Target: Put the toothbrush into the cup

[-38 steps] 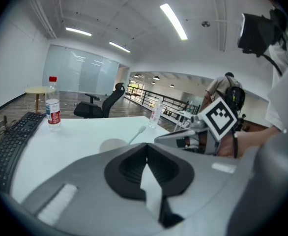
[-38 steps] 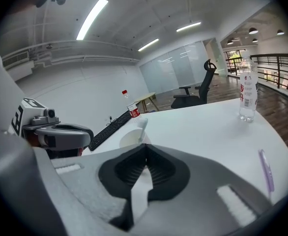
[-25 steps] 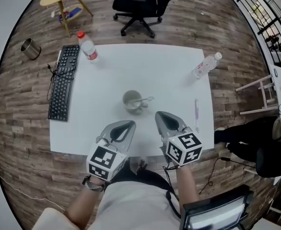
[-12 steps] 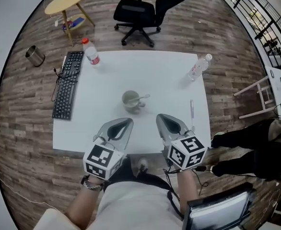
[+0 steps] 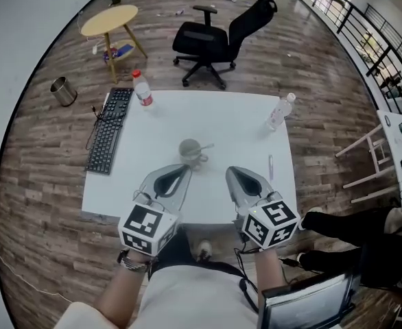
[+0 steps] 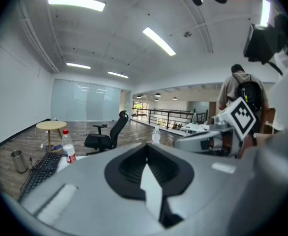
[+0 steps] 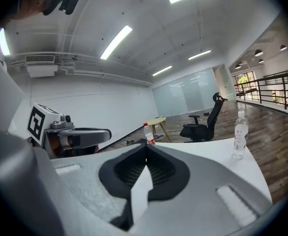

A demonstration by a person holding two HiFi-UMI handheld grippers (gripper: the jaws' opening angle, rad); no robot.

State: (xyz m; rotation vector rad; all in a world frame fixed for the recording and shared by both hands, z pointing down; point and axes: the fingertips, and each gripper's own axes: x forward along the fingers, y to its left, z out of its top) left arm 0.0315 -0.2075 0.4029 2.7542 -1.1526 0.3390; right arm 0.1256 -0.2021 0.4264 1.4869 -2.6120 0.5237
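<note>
Cup (image 5: 188,149) holds something thin, perhaps a stick (image 5: 205,146).

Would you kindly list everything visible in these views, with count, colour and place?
table: one, white, on the wood floor
cup: one, pale, mid-table, a thin handle sticking out
toothbrush: one, whitish, flat on the table right of the cup
red-capped bottle: one, clear, table's far left corner
clear bottle: one, table's far right
keyboard: one, black, along the table's left edge
office chair: one, black, beyond the table
side table: one, yellow, round, far left
bin: one, metal, on the floor at left
left gripper: grey, fingers shut, empty, over the near edge
right gripper: grey, fingers shut, empty, over the near edge
</note>
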